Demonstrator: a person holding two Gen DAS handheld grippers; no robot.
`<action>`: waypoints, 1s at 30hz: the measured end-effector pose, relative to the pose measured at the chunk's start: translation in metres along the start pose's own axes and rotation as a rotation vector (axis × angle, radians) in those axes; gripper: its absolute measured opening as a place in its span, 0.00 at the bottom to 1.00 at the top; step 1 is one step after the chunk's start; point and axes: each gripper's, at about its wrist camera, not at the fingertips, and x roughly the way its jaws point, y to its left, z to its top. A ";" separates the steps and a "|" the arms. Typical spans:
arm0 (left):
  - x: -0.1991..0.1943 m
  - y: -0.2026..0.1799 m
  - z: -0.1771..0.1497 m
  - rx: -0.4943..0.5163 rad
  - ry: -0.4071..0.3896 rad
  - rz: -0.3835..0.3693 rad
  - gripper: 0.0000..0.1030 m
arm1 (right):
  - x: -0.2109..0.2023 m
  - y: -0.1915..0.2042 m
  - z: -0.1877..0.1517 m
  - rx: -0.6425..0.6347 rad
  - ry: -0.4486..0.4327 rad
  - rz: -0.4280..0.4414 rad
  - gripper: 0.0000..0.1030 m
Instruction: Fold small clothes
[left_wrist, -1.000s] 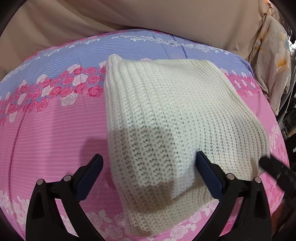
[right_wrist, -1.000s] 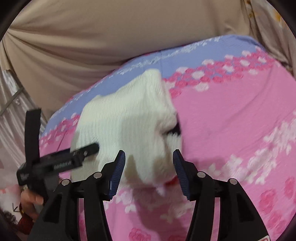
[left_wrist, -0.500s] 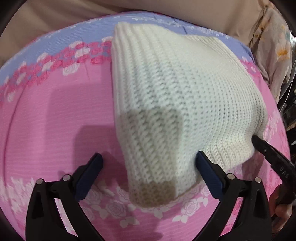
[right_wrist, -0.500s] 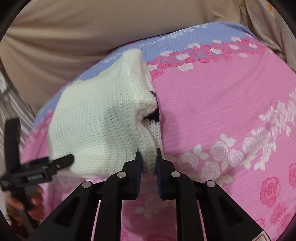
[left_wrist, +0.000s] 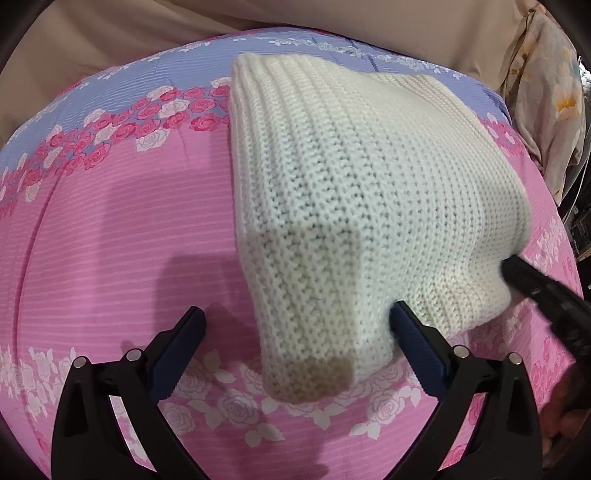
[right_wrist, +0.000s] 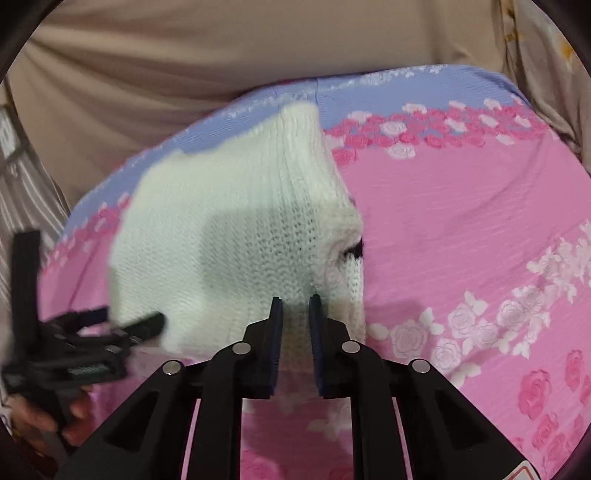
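A cream knit garment (left_wrist: 369, 177) lies folded on the pink and lilac rose-print bedsheet (left_wrist: 110, 240). My left gripper (left_wrist: 297, 328) is open, its fingers wide apart on either side of the garment's near left corner and not clamping it. In the right wrist view the same garment (right_wrist: 229, 229) has its near right edge pinched between the blue pads of my right gripper (right_wrist: 295, 314), which is shut on it. The right gripper (left_wrist: 535, 288) shows as a dark finger at the garment's right edge. The left gripper (right_wrist: 125, 319) sits at the garment's left side. A small dark mark shows at a fold.
A beige curtain (left_wrist: 184, 29) hangs behind the bed. A floral cloth (left_wrist: 546, 92) hangs at the far right and striped fabric (right_wrist: 22, 184) at the left. The sheet (right_wrist: 461, 229) stretches bare to the right. A hand (right_wrist: 44, 417) holds the left gripper.
My right gripper, open a second ago, has shut on the garment's near right edge and kept hold. The left gripper stayed open and shifted slightly over the near corner.
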 end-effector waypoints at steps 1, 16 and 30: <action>0.000 0.000 0.001 0.002 0.000 0.001 0.95 | -0.012 0.004 0.002 -0.007 -0.047 0.018 0.12; -0.038 0.000 0.010 -0.002 -0.076 -0.057 0.92 | -0.022 0.021 0.037 -0.066 -0.060 0.050 0.14; 0.009 0.001 0.084 -0.054 -0.092 0.058 0.94 | 0.036 0.001 0.092 -0.015 -0.009 0.017 0.17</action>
